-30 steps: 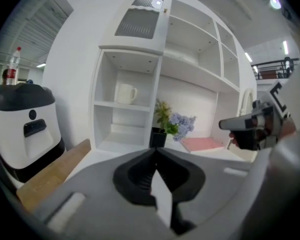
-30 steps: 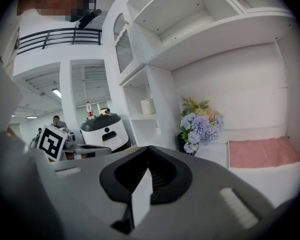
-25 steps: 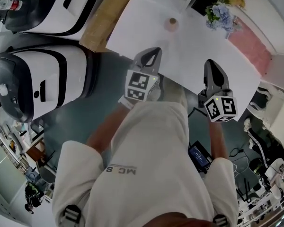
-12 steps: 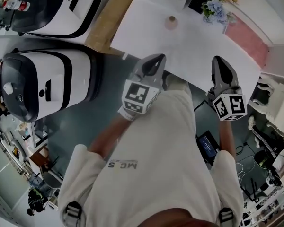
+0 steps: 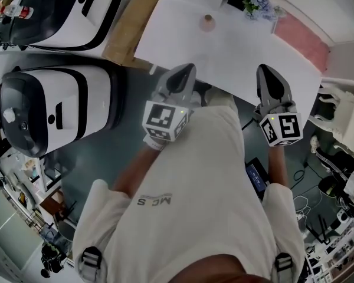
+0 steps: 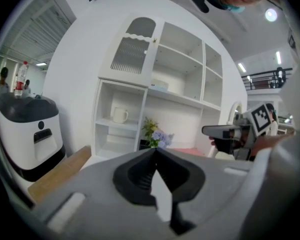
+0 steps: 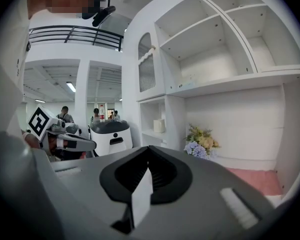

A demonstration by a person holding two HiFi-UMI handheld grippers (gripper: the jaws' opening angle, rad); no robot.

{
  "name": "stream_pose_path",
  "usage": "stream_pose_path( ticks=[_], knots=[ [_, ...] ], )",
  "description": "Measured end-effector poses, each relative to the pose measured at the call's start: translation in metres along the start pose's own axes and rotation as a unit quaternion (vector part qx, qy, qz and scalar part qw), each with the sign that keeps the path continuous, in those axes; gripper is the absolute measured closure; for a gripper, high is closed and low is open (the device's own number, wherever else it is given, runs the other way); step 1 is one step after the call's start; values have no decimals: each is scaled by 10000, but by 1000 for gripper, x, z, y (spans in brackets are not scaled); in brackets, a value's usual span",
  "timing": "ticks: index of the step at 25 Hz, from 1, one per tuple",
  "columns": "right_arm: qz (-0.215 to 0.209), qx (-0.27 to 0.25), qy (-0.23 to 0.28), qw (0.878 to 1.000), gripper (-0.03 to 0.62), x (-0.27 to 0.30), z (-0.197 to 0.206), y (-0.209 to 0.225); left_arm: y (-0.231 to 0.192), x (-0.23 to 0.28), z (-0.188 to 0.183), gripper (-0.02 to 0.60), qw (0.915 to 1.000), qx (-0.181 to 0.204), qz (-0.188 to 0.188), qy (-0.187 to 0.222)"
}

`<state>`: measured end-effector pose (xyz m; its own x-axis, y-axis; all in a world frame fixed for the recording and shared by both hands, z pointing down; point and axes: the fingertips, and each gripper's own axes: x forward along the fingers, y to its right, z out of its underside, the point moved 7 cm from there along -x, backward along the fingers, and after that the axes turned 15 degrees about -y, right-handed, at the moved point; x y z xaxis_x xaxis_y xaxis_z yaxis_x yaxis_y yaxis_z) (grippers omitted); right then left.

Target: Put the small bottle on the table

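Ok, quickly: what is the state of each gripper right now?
Left gripper: closed, holding nothing.
Right gripper: closed, holding nothing.

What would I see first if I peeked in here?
The left gripper and right gripper, patterned with black-and-white squares, point side by side at the near edge of a white table. Big white-and-black machines stand left of it, and a small bottle sits far across the table.

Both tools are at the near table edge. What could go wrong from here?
1. The left tool and right tool are both shut and empty; pushing in like that could topple the small brownish bottle.
2. It stands far across the white table, toward the blue flowers: a long stretch.
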<state>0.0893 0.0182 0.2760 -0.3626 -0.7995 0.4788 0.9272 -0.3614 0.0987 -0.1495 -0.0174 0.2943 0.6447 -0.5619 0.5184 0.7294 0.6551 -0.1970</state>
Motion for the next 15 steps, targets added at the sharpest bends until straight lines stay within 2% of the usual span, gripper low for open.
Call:
stream_pose_path(
  ticks=[15],
  knots=[
    [-109, 119, -20, 9999, 606, 4, 3, -12, -5, 1, 2, 581, 10000, -3, -83, -4]
  ],
)
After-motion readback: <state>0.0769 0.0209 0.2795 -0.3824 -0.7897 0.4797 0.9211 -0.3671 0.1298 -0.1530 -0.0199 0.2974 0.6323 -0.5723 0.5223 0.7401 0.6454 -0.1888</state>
